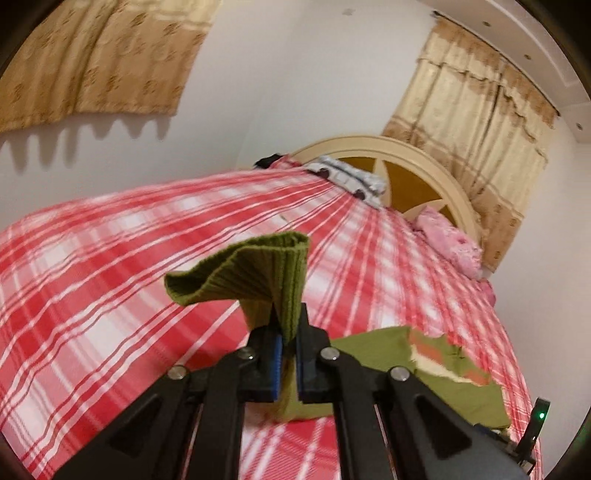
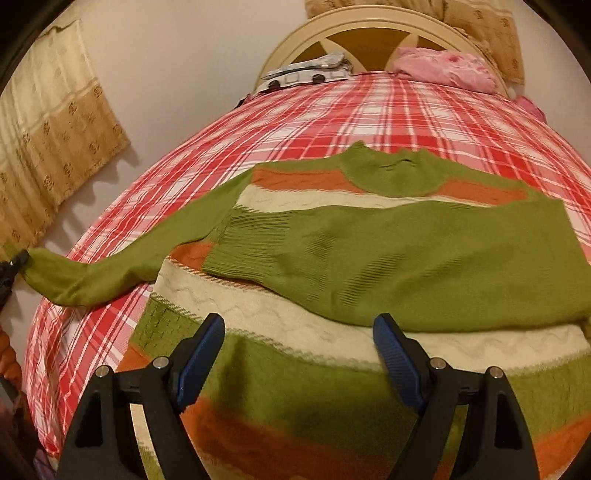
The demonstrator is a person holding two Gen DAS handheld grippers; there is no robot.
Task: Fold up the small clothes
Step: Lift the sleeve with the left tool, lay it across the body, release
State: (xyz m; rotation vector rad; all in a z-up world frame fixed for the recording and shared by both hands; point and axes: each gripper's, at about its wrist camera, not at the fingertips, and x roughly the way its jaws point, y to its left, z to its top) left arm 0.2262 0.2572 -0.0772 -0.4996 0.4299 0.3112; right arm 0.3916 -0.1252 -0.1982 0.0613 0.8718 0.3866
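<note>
A small knitted sweater (image 2: pixel 332 258), green with orange and cream bands, lies flat on a bed (image 2: pixel 369 110) covered in a red and white checked sheet. One green sleeve (image 2: pixel 406 251) is folded across the chest, its ribbed cuff resting near the middle. The other sleeve (image 2: pixel 110 266) stretches out toward the bed's left edge, where the left hand-held gripper (image 1: pixel 286 325) is clenched on its ribbed cuff (image 1: pixel 258 269), lifting it so the cloth flops over above the jaws. The right hand-held gripper (image 2: pixel 299 332) hovers over the sweater's lower half with its jaws spread wide, holding nothing.

The knit looks soft, light and limp; it will likely sag and stretch rather than keep a shape. The firmer ribbed cuffs and hem seem the best places to take hold.

At the headboard (image 2: pixel 369 26) lie a patterned pillow (image 2: pixel 310 72) and a pink bundle (image 2: pixel 443 68). Beige curtains (image 1: pixel 99 55) hang on the wall.
</note>
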